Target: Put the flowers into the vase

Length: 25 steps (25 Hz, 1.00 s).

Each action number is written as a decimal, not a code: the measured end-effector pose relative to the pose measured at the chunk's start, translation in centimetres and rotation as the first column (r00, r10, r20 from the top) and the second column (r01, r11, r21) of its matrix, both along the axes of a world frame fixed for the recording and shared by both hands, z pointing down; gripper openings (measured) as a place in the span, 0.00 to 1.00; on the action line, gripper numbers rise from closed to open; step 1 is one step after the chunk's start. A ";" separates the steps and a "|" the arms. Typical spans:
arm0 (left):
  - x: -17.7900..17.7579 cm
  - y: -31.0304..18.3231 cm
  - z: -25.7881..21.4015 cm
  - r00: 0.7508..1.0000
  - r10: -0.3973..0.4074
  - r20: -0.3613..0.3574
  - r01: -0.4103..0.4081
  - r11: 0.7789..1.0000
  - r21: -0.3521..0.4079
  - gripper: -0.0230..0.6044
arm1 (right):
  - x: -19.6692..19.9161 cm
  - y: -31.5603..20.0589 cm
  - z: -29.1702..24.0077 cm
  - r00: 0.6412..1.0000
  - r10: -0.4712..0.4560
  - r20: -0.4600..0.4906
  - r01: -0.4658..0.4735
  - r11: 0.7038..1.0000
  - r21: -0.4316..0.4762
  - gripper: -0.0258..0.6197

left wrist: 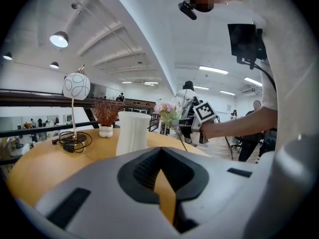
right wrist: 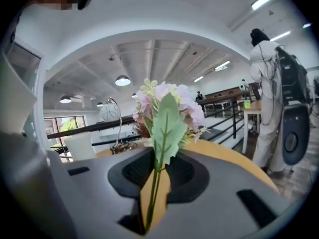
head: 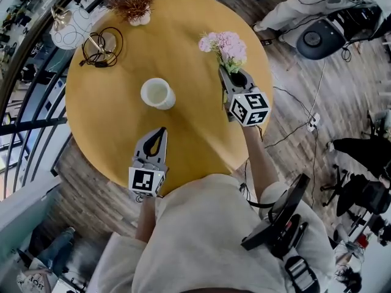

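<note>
A small bunch of pink flowers (head: 224,46) with green leaves is held up above the right side of the round wooden table (head: 195,121). My right gripper (head: 227,71) is shut on its thin green stems, which run down between the jaws (right wrist: 155,171) in the right gripper view. The white ribbed vase (head: 157,93) stands upright near the table's middle, to the left of the flowers and apart from them. My left gripper (head: 162,130) hovers over the table's near edge, shut with nothing in it, and points toward the vase (left wrist: 132,132).
At the table's far left stand a lamp with a white globe (head: 70,29) and a coil of black cable (head: 101,47). A small white pot of dried brown flowers (head: 135,2) sits at the far edge. Railings run along the left, and chairs and cables lie on the floor at right.
</note>
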<state>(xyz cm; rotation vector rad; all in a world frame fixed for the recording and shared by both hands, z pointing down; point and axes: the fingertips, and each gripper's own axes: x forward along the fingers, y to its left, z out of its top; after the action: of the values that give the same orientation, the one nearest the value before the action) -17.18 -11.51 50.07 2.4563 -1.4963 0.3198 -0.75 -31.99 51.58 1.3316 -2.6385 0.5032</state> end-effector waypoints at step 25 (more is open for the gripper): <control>-1.3 2.3 -0.8 0.992 -0.130 0.001 0.129 0.991 0.036 0.05 | -18.1 7.7 -22.6 0.782 -0.583 0.221 0.381 0.727 0.571 0.16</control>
<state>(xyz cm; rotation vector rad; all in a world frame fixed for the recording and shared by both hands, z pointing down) -18.48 -9.16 49.23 2.3720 -1.6674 0.2739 -18.86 -24.34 28.93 0.5511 -3.4532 -0.0187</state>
